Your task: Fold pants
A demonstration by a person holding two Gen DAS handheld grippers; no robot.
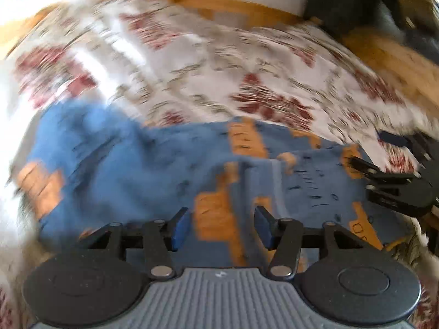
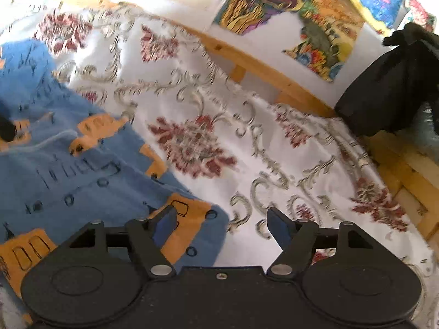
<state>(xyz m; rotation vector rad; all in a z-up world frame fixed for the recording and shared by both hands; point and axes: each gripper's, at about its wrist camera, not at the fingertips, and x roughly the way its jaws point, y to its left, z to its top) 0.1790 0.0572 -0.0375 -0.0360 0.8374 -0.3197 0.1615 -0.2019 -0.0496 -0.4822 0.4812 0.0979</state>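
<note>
Covering a wooden frame [image 2: 255, 63], floral bedspread [image 2: 247, 142], pants [image 2: 82, 170] atop.

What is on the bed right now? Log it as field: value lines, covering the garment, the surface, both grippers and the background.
garment: blue pants with orange block print, lying rumpled and spread, not yet folded
surface: white bedspread with red floral pattern
left gripper: open, empty, above the pants
right gripper: open, empty, over the pants' edge where it meets the bedspread
background: wooden frame, colourful drawings on the wall, dark cloth at the right
image quality: left wrist view motion-blurred
</note>
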